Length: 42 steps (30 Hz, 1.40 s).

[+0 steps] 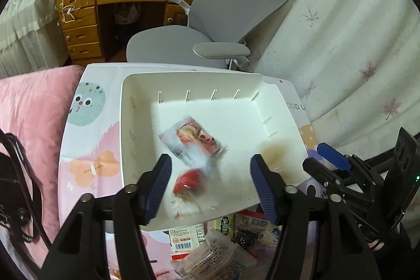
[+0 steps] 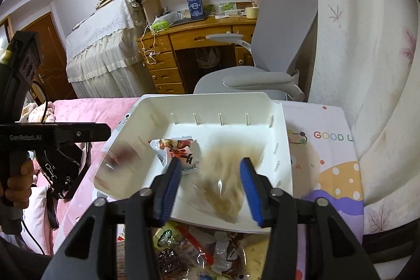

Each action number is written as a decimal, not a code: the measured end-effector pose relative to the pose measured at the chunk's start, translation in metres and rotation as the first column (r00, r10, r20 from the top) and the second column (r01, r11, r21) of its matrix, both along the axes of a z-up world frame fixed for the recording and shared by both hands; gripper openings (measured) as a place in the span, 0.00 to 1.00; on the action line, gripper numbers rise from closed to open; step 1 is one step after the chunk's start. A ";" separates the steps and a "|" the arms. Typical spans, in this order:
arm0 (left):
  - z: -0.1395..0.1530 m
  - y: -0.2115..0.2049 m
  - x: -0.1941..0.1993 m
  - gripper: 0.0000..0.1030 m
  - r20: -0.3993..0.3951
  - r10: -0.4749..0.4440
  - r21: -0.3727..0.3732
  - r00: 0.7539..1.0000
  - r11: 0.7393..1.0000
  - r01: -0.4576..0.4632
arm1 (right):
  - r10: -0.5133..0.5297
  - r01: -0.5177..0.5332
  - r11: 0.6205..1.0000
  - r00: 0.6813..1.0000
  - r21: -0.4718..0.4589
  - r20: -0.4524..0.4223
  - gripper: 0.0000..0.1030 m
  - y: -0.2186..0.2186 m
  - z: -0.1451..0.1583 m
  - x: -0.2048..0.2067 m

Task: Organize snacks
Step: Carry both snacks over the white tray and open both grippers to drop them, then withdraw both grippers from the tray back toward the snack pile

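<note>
The snacks are small sealed packets of thin film, so they are judged light, soft and crinkly, with slick faces that could slide between flat pads. The crimped end seam or a flat corner looks like the safest place to pinch; squeezing the middle may crush whatever is inside.

Both grippers hover over the near rim of a white tray that sits on a printed mat. The left gripper has its fingers well apart and holds nothing. Between and just below its fingertips lies a red packet, blurred, with clear film around it. Just beyond the fingertips, nearer the tray's middle, lies a pale packet with red print, tilted on the tray floor.

The right gripper also has its fingers apart and empty. Between them is a brownish, streaked smear against the tray floor; it seems to be a clear-wrapped tan snack in motion, but the blur is too heavy to say whether it rests or falls. The pale printed packet touches, or lies just behind, the right gripper's left fingertip.

Below both sets of fingers, outside the tray's near rim, a loose heap of packets waits on the mat: printed labels, dark wrappers and clear film, overlapping.
</note>
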<state>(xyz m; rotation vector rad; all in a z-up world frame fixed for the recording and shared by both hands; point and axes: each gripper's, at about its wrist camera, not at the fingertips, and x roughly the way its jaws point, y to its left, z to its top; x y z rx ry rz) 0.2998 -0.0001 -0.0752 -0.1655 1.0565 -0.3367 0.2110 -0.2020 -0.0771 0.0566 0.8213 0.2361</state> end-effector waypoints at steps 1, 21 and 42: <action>0.000 0.001 -0.001 0.63 -0.002 0.005 0.004 1.000 1.000 -0.005 | 0.004 -0.004 1.000 1.000 0.009 -0.005 0.57 0.000 0.000 0.000; 0.012 0.064 -0.057 0.76 -0.021 0.103 0.056 0.994 0.993 -0.101 | -0.039 0.040 0.999 0.998 0.035 -0.039 0.65 0.012 0.010 -0.031; -0.005 0.165 -0.160 0.78 -0.103 0.072 0.046 0.992 0.997 -0.068 | -0.170 0.173 0.984 0.981 0.029 -0.098 0.80 0.085 0.017 -0.122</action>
